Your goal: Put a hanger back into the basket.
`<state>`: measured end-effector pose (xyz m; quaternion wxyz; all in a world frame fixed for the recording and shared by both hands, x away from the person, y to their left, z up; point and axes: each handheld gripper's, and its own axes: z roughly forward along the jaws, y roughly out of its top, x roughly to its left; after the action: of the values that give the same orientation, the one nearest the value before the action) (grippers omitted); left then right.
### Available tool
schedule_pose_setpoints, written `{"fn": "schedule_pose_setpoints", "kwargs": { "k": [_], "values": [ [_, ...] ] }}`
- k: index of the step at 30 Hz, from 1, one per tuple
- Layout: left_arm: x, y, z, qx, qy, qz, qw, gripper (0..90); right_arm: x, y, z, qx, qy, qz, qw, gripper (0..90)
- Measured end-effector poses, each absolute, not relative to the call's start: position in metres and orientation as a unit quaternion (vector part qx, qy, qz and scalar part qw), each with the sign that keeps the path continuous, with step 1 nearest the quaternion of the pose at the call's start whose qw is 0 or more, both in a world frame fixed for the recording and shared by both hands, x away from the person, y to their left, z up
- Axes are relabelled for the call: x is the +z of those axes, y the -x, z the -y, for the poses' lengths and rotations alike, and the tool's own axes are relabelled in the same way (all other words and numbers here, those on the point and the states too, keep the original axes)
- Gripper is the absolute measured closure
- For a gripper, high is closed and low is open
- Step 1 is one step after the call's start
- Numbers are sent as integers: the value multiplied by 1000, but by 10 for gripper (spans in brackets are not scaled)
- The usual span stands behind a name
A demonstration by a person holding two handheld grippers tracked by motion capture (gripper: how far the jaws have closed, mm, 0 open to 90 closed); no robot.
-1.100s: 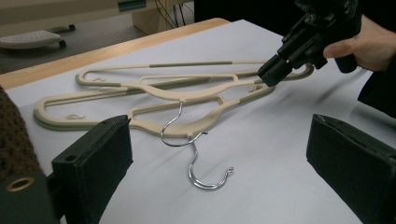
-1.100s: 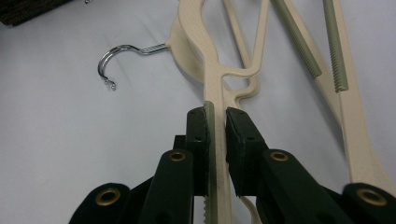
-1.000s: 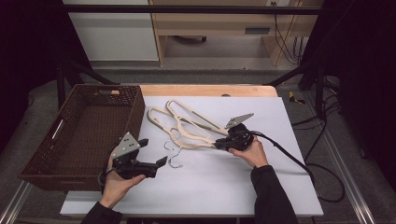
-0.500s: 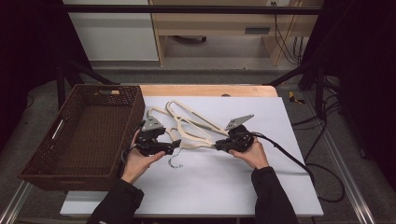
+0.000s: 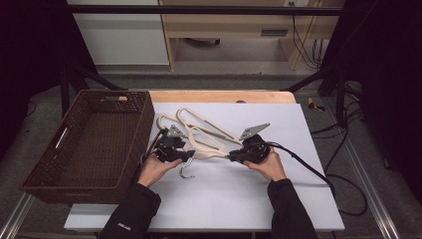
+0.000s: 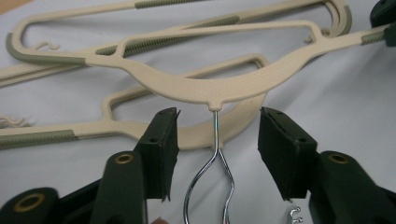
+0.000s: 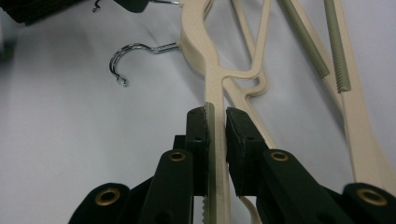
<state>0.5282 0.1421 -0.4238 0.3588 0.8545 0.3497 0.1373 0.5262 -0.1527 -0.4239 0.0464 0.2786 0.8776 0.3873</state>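
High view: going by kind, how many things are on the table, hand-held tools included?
cream hangers: 3 (they overlap, so this is my best reading)
brown woven basket: 1
tools: 2, the left tool and the right tool
Total: 6

hanger [image 6: 205, 86] | beige plastic, chrome hook | topmost of pile | on white tabletop
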Motion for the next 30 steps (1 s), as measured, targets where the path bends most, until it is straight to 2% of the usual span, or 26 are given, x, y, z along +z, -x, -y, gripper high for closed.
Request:
{"fn": "schedule_pose_setpoints", "kwargs": {
  "k": [1,2,6,9,11,12,13,15,30],
  "values": [
    [-426,-529,-141,135,-857,-347,355,487,-424,-526,153,387,-279,-878,46,796],
    [-429,-530,-140,134,-859,-346,352,533,-424,-526,153,388,-277,-878,46,796],
    [-435,-534,-137,121,-868,-340,341,620,-424,-525,153,387,-277,-878,45,796],
    [-437,-534,-137,118,-870,-340,338,656,-424,-525,153,387,-277,-879,44,796],
    [-437,-534,-137,118,-872,-335,336,755,-424,-525,153,386,-273,-880,44,796],
    [-436,-534,-138,118,-872,-335,338,755,-424,-525,153,385,-274,-880,44,796],
    [-436,-533,-138,121,-870,-335,342,814,-425,-525,152,384,-277,-880,44,796],
    [-435,-533,-139,122,-869,-337,340,853,-425,-525,152,384,-275,-880,44,795],
    [-424,-528,-139,130,-869,-338,337,884,-432,-521,149,378,-271,-885,36,793]
  ]
}}
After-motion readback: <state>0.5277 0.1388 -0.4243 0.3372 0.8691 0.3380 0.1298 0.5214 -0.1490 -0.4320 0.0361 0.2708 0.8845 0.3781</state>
